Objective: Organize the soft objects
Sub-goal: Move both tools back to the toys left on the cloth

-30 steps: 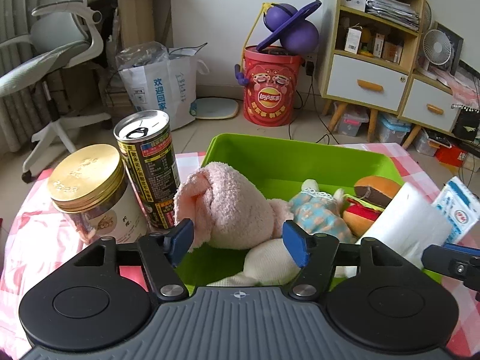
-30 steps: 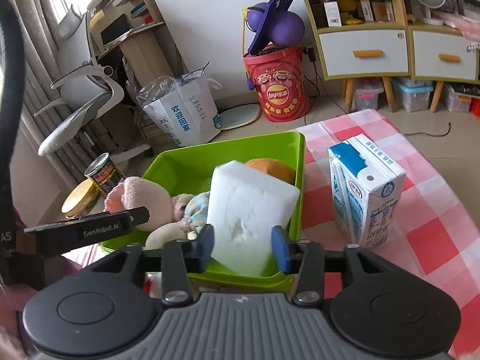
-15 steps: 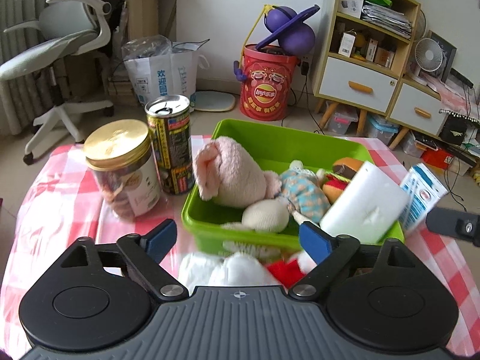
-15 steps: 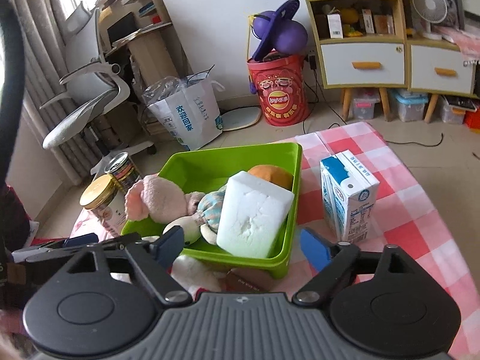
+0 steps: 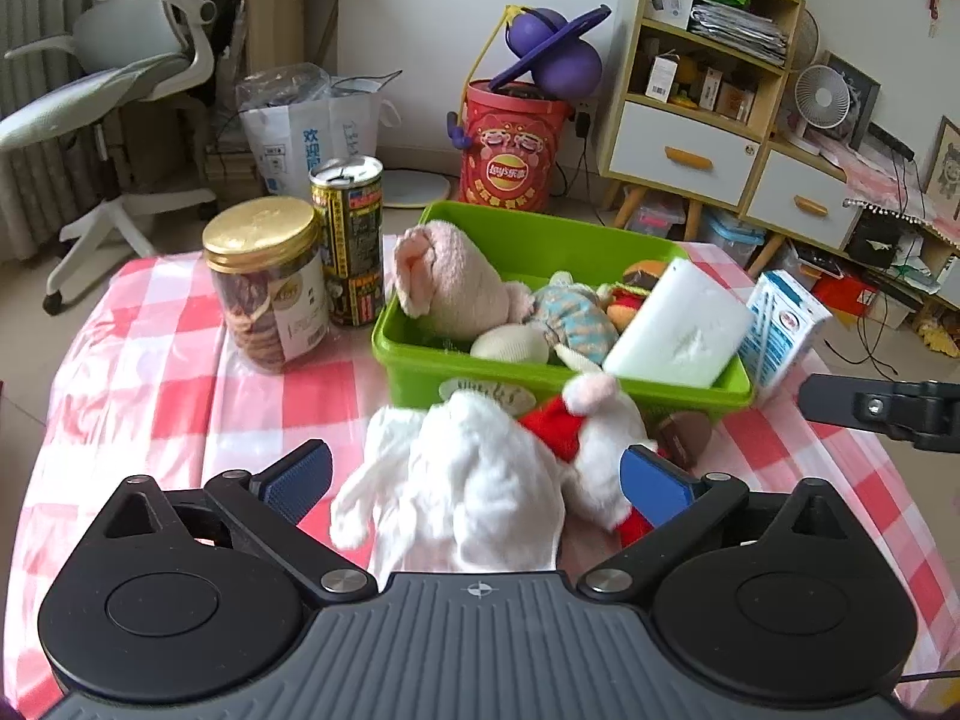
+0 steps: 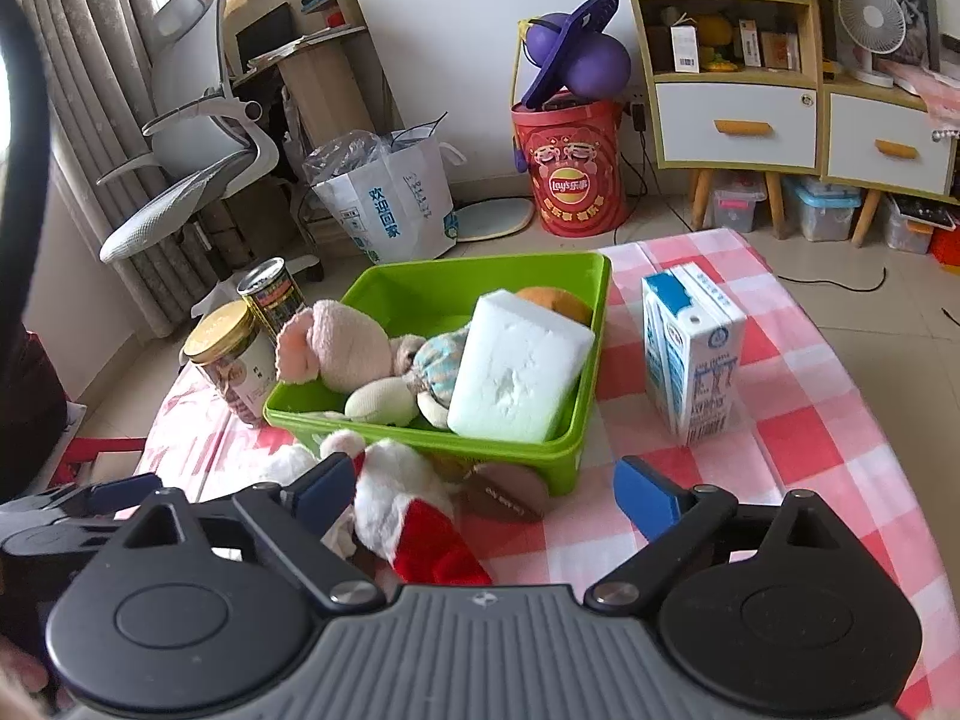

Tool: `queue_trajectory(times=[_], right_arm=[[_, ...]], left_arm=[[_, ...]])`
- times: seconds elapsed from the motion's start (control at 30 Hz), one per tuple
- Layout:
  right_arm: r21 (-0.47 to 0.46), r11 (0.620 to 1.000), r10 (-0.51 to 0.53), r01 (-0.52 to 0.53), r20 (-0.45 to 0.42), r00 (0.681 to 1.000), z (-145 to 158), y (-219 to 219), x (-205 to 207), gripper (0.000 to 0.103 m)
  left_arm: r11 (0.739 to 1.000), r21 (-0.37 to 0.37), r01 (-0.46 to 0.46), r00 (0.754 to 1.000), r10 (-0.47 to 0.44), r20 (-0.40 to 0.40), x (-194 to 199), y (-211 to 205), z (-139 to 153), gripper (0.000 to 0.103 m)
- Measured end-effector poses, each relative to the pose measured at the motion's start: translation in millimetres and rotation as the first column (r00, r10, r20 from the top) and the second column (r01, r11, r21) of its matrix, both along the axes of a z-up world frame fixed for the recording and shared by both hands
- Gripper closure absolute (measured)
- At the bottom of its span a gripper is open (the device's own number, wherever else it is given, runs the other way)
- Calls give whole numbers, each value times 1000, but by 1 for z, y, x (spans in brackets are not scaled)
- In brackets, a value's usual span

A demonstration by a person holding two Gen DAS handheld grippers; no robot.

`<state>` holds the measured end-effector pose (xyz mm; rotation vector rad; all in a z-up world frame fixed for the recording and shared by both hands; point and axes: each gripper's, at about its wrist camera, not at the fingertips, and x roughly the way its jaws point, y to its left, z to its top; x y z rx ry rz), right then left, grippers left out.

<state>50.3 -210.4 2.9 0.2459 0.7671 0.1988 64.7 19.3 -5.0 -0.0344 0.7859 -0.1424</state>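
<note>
Ahead of both grippers, spread under everything: red-and-white checked tablecloth (image 5: 150,396). Beyond the left gripper's fingertips, at centre: green bin (image 5: 540,378), oval label on its near wall, print too blurred to read. Packed inside: white foam block (image 5: 678,330) leaning against the right wall, pink plush (image 5: 450,288) at the left end, small doll in a blue patterned dress (image 5: 570,312) in the middle, burger plush (image 5: 636,288) behind the block. Between the spread fingers of the left gripper (image 5: 477,480), on the cloth against the bin's near wall: white plush toy with red trim (image 5: 480,480), not in the bin. Left gripper wide open, blue pads clear of the toy on both sides. Right gripper (image 6: 480,492) likewise wide open, gripping nothing; same white toy (image 6: 396,498) just past its left pad, brown tag with illegible white writing beside it. Ahead and to the right of the right gripper: blue-and-white milk carton (image 6: 690,348), upright, Chinese print not legible. Ahead-left of the left gripper: gold-lidded cookie jar (image 5: 267,282), then dark drink can (image 5: 351,240) touching the bin's left wall, small text unreadable. Far beyond on the floor: red bucket (image 5: 510,150) marked "Lay's 乐事", and white bag (image 6: 390,204) printed "欢迎回家".
</note>
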Motion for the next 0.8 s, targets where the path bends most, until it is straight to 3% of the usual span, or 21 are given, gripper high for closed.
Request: queue_trajectory(times=[0.2,0.43,0.8], right_arm=[[-22,1000,2,-2,-10,1000,-19,2,-8,32],[-108,993,35,-38,-30,999,-38,2,-14,32],[-181,980,69,-87,-102,992,-72,14,-9,32]], left_arm=[[1000,11,3,1000,-3,10,-18,6,-12,5],[998,49,38,998,-36,-47,-30,10,-39,5],[996,-48,77,975,-85,-203,-30,-1,-74,10]])
